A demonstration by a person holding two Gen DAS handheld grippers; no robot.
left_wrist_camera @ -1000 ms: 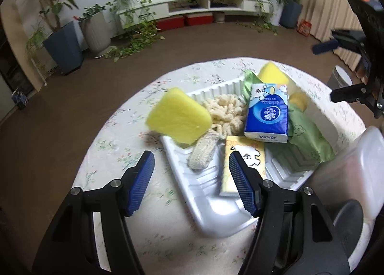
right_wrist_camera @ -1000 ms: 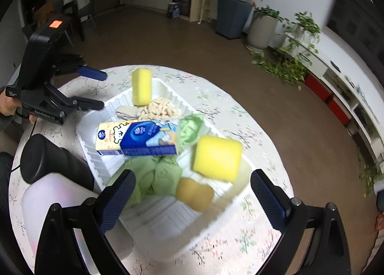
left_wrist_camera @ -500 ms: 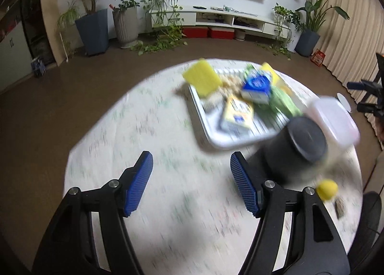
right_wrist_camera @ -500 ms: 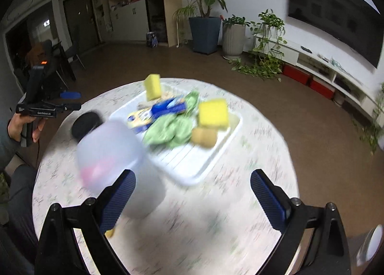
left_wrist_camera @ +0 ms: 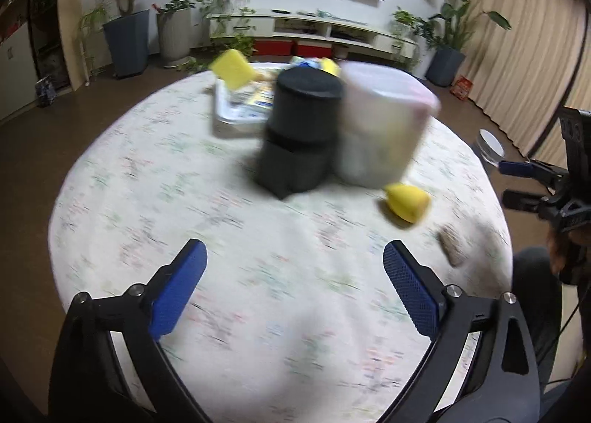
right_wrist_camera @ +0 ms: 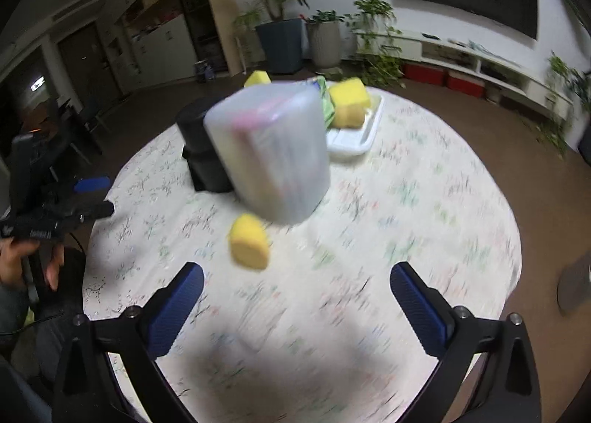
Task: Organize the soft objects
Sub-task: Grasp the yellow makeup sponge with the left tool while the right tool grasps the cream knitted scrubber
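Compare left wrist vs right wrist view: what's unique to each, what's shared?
Left wrist only: a small brown object near the table edge and the curtains.
Right wrist only: the cabinets and doorway, plus a hand holding the left gripper.
Both: black cylinder, translucent container, loose yellow sponge, white tray of soft items, floral tablecloth. Both grippers stand open and empty; the left's jaws have just been opening.

Both hand-held grippers back from tray; left jaws wider.

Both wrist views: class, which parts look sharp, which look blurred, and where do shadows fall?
Left wrist view: fingers sharp, table and black container smeared. Right wrist view: fingers sharp, translucent tub and yellow sponge piece blurred; a dark shadow lies between them.
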